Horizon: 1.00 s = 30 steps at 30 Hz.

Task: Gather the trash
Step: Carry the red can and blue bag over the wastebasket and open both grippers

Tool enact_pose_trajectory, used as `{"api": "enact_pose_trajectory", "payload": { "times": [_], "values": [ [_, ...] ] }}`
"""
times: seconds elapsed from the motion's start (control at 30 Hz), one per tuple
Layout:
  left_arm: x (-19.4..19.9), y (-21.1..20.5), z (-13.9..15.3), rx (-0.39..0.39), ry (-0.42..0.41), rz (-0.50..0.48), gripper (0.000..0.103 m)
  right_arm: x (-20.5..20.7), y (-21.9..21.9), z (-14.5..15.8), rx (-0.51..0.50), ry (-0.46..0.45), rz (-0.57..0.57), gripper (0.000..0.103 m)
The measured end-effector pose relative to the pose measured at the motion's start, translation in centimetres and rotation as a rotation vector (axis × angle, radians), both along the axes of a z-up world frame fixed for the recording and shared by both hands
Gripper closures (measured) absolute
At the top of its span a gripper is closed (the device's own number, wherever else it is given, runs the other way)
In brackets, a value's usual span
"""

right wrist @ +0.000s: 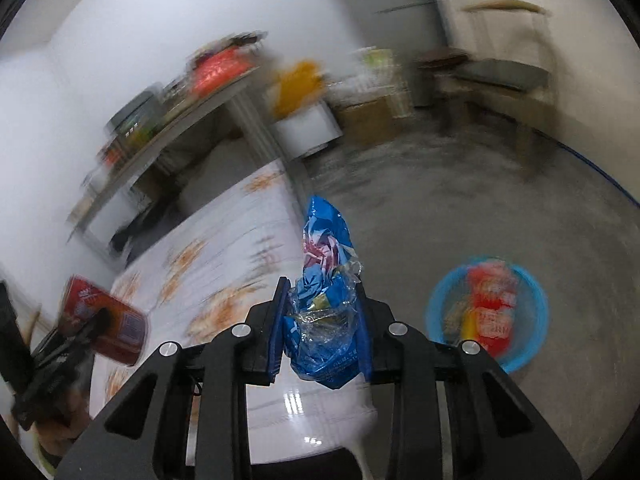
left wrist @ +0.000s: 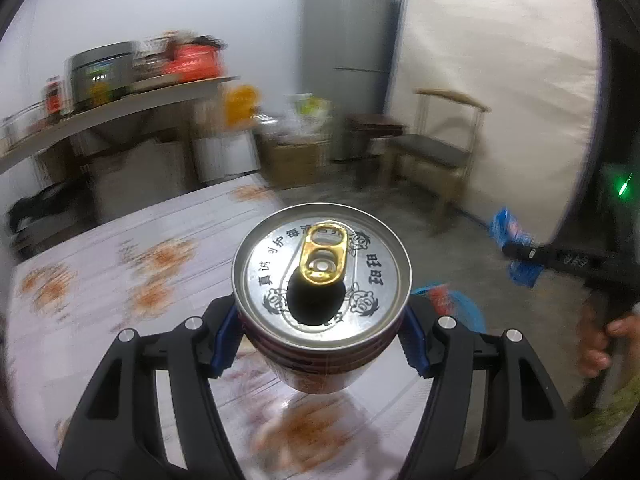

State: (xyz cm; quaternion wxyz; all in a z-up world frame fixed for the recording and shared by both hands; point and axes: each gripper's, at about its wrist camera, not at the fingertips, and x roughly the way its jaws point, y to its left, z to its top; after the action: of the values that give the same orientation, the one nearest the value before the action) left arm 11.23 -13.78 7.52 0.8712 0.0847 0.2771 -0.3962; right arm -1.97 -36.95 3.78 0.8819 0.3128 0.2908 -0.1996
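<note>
My left gripper (left wrist: 322,342) is shut on an opened red drink can (left wrist: 322,280) with a silver lid and gold pull tab, held upright above the table's right edge. The can (right wrist: 102,322) also shows at the far left of the right wrist view, in that other gripper. My right gripper (right wrist: 322,330) is shut on a crumpled blue snack wrapper (right wrist: 324,292) with clear film, raised over the table's corner. The same wrapper (left wrist: 514,246) appears at the right of the left wrist view. A blue basin (right wrist: 524,356) on the floor holds red and yellow packaging.
The table (left wrist: 100,280) has a white cloth with orange flower prints. A cluttered shelf (left wrist: 120,104), cardboard boxes (left wrist: 296,156), a grey fridge (left wrist: 348,52), a wooden chair (left wrist: 440,148) and a leaning mattress (left wrist: 504,92) stand around the concrete floor (right wrist: 460,208). A hand (left wrist: 604,340) shows at the right.
</note>
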Motion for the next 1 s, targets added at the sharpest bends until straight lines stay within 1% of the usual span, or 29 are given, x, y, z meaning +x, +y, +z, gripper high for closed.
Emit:
{"api": "enact_pose_trajectory", "payload": {
  "times": [0.07, 0.1, 0.17, 0.23, 0.3, 0.33, 0.4, 0.5, 0.53, 0.63, 0.7, 0.77, 0.8, 0.83, 0.9, 0.93, 1.0],
  "values": [
    [-0.1, -3.1, 0.5, -0.007, 0.021, -0.077, 0.041, -2.9, -2.7, -1.4, 0.047, 0.017, -0.093, 0.074],
    [-0.1, -5.0, 0.6, -0.002, 0.037, -0.119, 0.041, -4.3, -4.0, -2.5, 0.075, 0.029, -0.136, 0.074],
    [-0.2, -8.4, 0.0, 0.026, 0.078, -0.181, 0.041, -6.2, -5.7, -4.5, 0.13, 0.052, -0.187, 0.074],
    [-0.2, -12.0, -1.2, 0.061, 0.144, -0.235, 0.041, -7.4, -7.0, -7.3, 0.2, 0.085, -0.218, 0.074],
    [0.0, -15.7, -3.3, 0.118, 0.224, -0.274, 0.041, -7.8, -7.8, -10.1, 0.256, 0.117, -0.236, 0.074],
    [0.0, -17.1, -4.2, 0.142, 0.249, -0.285, 0.041, -7.7, -8.2, -11.3, 0.283, 0.13, -0.24, 0.074],
    [0.0, -20.6, -7.0, 0.223, 0.31, -0.302, 0.041, -7.4, -8.7, -13.5, 0.331, 0.146, -0.248, 0.074],
    [0.4, -24.9, -10.6, 0.317, 0.384, -0.297, 0.041, -6.8, -9.6, -16.0, 0.39, 0.156, -0.248, 0.074],
    [0.8, -26.2, -11.6, 0.339, 0.406, -0.294, 0.041, -6.8, -9.5, -16.4, 0.398, 0.157, -0.246, 0.074],
    [1.8, -29.6, -14.2, 0.387, 0.449, -0.267, 0.041, -6.3, -10.0, -17.9, 0.424, 0.161, -0.241, 0.074],
    [2.9, -31.8, -15.5, 0.401, 0.468, -0.248, 0.041, -6.1, -10.1, -18.3, 0.432, 0.164, -0.241, 0.074],
    [3.7, -34.3, -17.4, 0.422, 0.481, -0.232, 0.028, -6.4, -10.3, -18.5, 0.437, 0.168, -0.241, 0.074],
    [4.0, -35.3, -18.1, 0.447, 0.472, -0.213, 0.024, -6.4, -10.5, -18.6, 0.439, 0.171, -0.244, 0.074],
    [4.1, -35.8, -18.6, 0.452, 0.463, -0.193, 0.024, -6.4, -10.6, -18.5, 0.438, 0.172, -0.246, 0.073],
    [4.3, -35.9, -18.8, 0.433, 0.478, -0.183, 0.024, -6.8, -10.8, -18.2, 0.43, 0.175, -0.252, 0.073],
    [4.4, -35.7, -18.5, 0.413, 0.499, -0.187, 0.024, -6.9, -10.9, -18.2, 0.425, 0.177, -0.254, 0.073],
    [4.4, -34.8, -17.4, 0.378, 0.504, -0.202, 0.024, -7.0, -10.9, -18.4, 0.407, 0.19, -0.255, 0.072]
  ]
}}
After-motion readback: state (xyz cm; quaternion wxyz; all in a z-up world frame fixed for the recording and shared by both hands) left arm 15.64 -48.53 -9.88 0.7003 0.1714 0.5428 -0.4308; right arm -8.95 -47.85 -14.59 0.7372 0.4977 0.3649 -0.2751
